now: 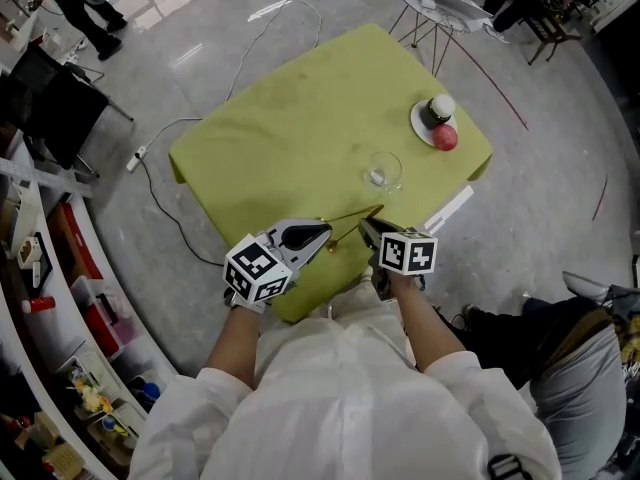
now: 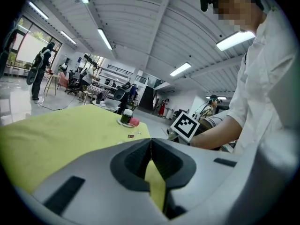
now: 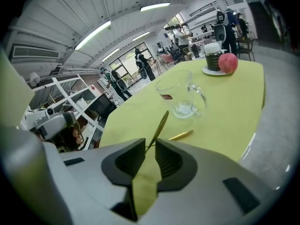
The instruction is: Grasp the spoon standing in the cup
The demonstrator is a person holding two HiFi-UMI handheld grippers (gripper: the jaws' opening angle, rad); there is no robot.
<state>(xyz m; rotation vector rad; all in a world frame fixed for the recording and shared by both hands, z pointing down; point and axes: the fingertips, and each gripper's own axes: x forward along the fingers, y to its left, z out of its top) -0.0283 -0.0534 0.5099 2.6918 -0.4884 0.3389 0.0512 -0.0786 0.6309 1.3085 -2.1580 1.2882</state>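
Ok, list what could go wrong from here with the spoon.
1. The jaws of the right gripper stand slightly apart around the thin spoon, so it may slip out onto the table.
2. The empty glass cup stands just ahead; a swing could knock it.
3. This is near the table's edge, so a dropped spoon might slide off.

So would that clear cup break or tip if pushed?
The glass cup looks thin and clear, so probably breakable if dropped. It stands upright and looks empty, so likely light; a gentle push might slide it on the green cloth rather than tip it.
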